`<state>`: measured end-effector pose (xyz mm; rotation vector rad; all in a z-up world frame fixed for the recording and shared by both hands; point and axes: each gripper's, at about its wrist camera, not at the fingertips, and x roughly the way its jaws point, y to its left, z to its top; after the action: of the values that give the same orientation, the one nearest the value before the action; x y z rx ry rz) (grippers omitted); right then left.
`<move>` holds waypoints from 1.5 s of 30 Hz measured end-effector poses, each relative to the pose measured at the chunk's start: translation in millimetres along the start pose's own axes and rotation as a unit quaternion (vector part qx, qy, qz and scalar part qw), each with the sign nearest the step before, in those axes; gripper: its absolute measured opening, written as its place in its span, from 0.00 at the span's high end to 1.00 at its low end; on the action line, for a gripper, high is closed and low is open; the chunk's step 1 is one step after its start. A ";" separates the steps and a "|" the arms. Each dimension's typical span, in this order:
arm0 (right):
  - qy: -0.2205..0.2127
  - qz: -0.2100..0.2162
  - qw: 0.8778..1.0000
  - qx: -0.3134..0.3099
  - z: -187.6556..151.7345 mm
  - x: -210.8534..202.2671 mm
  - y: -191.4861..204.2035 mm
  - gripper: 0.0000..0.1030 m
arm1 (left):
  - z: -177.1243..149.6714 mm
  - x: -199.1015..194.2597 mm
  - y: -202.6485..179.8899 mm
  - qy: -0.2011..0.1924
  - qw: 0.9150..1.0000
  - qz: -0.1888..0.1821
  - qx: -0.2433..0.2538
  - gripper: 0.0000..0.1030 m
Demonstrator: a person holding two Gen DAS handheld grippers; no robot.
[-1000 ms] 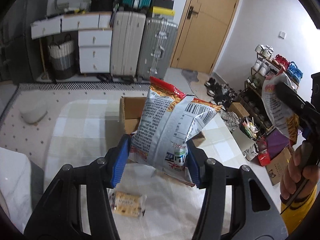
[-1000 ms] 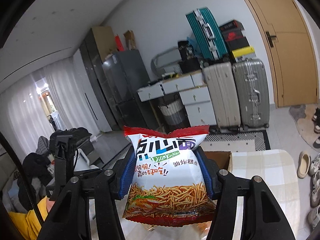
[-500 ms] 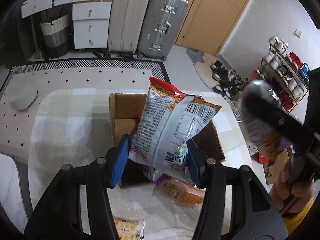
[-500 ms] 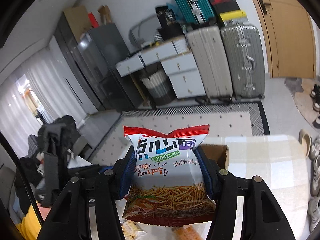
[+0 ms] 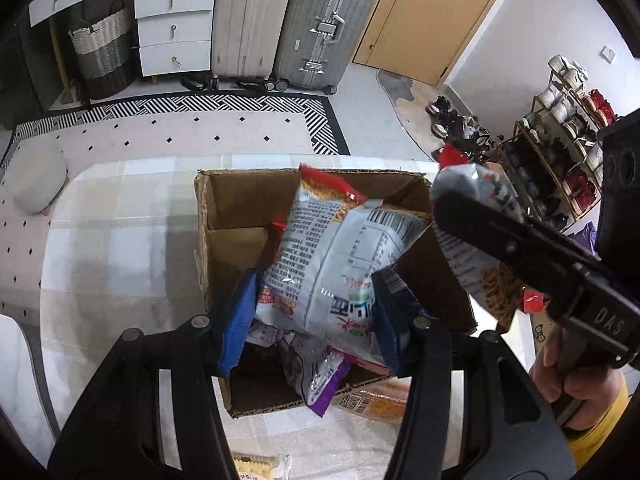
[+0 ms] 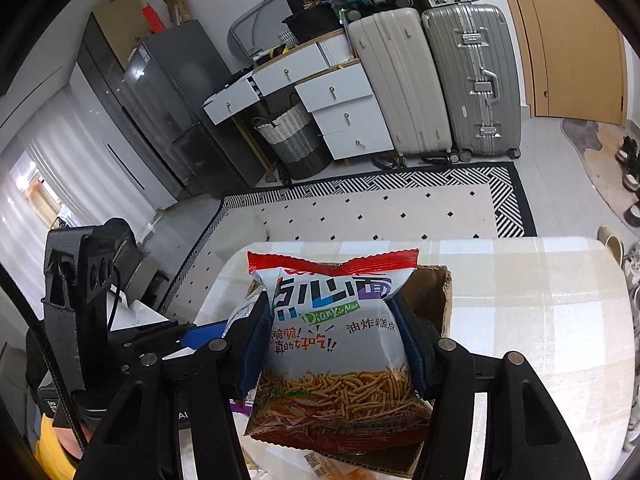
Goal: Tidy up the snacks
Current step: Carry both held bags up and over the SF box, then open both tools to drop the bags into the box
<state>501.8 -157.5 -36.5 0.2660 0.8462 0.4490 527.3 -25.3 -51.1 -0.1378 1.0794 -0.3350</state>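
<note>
Dropping snacks into the cardboard box (image 5: 240,208) looked like the step in hand. The left hand-held gripper (image 5: 316,312) clamped a noodle-snack bag (image 5: 340,248) tilted over the box's opening; the right hand-held gripper (image 6: 332,352) gripped a matching snack bag (image 6: 336,344) upright above the box's near edge. Next, each probably needed lowering and releasing inside.
</note>
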 end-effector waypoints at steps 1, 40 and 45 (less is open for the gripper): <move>0.002 -0.001 1.000 0.000 -0.5 2.1 -0.7 0.44 | 1.2 3.1 0.6 0.002 1.000 0.000 0.001 0.51; 0.020 -0.040 0.999 0.009 -6.9 34.2 -16.5 0.44 | -29.7 -54.2 22.7 -0.039 0.999 0.002 -0.007 0.26; 0.025 -0.031 0.999 0.008 -4.5 35.4 -13.4 0.37 | -38.5 -70.8 17.2 -0.048 0.999 0.018 0.005 0.25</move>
<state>522.5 -152.0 -68.0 0.2440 0.9048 0.3932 466.5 16.6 -14.4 -0.1252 0.9845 -0.2986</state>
